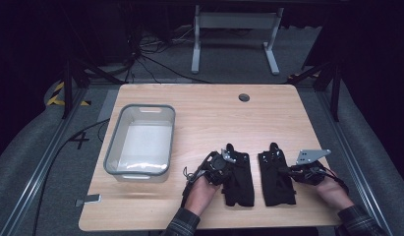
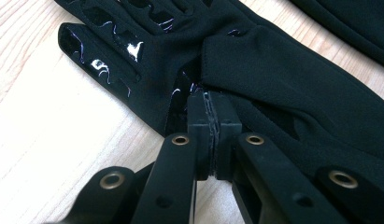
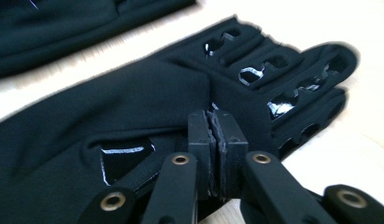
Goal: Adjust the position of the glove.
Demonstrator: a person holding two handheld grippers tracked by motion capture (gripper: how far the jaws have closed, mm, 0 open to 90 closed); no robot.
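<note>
We see two black gloves lying side by side at the near edge of the table [image 1: 204, 105]. The left gripper [image 2: 211, 109] pinches the left glove [image 1: 237, 179] and the right gripper [image 3: 216, 122] pinches the right glove [image 1: 275, 179], jaws closed on cloth, probably for lifting them toward the grey bin [image 1: 140, 140] on the left.

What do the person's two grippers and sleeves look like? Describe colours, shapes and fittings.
Both tools are black. The left gripper has two flat, ridged jaw blocks on slotted link arms with brass-coloured rivets; the right gripper is built the same. In the high view, a grey three-cornered plate tops the right one, and a smaller one sits on the left. Dark plaid sleeve cuffs cover the wrists.
</note>
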